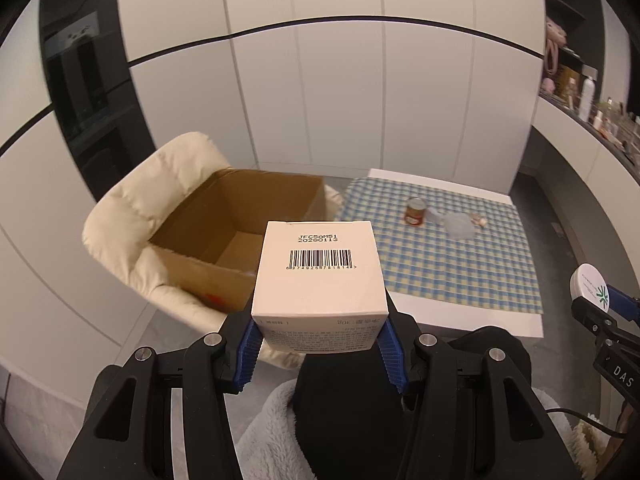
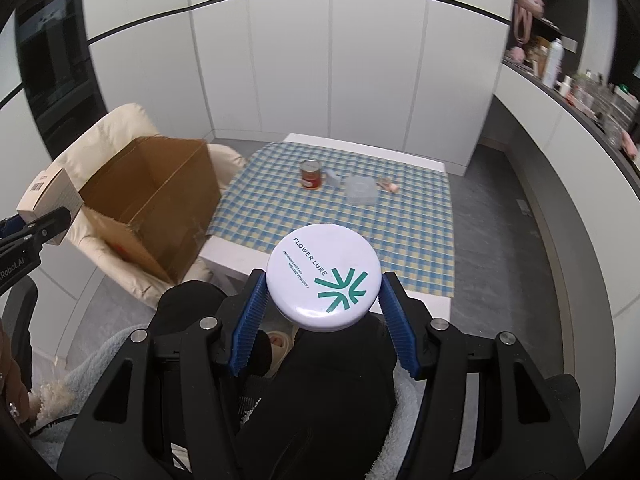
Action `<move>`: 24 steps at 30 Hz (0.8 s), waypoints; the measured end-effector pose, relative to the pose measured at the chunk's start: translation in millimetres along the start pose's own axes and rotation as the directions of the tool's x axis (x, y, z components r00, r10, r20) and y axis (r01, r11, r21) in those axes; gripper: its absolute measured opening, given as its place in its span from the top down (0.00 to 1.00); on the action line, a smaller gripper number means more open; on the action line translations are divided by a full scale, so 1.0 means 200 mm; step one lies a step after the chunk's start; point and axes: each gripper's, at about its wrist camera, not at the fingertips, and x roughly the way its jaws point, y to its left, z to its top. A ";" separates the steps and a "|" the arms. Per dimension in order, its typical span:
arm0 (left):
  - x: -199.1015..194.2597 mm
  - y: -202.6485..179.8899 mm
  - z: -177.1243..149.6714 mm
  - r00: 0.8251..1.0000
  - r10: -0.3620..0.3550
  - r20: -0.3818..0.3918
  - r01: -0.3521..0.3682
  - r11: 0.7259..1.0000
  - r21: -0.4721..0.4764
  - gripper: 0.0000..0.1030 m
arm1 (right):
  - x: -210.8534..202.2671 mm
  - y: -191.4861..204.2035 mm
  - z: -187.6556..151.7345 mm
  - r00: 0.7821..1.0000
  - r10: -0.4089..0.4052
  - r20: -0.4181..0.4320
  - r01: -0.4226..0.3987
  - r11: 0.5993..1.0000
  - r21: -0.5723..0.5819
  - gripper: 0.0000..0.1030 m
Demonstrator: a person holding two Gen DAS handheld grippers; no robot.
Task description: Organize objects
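Note:
My left gripper (image 1: pixel 320 342) is shut on a white carton with a barcode (image 1: pixel 318 272), held in the air near the open brown cardboard box (image 1: pixel 240 232) that rests on a cream chair (image 1: pixel 132 208). The carton also shows in the right wrist view (image 2: pixel 48 192). My right gripper (image 2: pixel 322 300) is shut on a round white powder compact with a green logo (image 2: pixel 324 276), held in front of the low table's near edge. The compact also shows at the right edge of the left wrist view (image 1: pixel 592 286).
A low white table with a blue checked cloth (image 2: pixel 340 216) carries a red can (image 2: pixel 311 174), a clear plastic container (image 2: pixel 362 190) and a small pinkish item (image 2: pixel 390 187). White cabinets stand behind. A shelf with bottles (image 2: pixel 580 80) runs along the right wall.

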 end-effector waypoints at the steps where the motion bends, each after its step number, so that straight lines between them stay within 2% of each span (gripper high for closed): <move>1: 0.00 0.02 0.00 1.000 0.007 -0.002 -0.007 1.000 -0.007 0.50 | 0.01 0.02 0.01 1.000 0.011 0.000 -0.011 1.000 -0.010 0.42; 13: 0.04 0.29 -0.05 0.993 0.111 -0.044 -0.115 0.988 -0.102 0.50 | 0.11 0.31 0.08 0.996 0.092 0.009 -0.090 0.988 -0.124 0.42; 24: 0.14 0.51 -0.12 0.979 0.166 -0.114 -0.185 0.967 -0.177 0.50 | 0.23 0.64 0.16 0.985 0.168 -0.024 -0.169 0.952 -0.256 0.42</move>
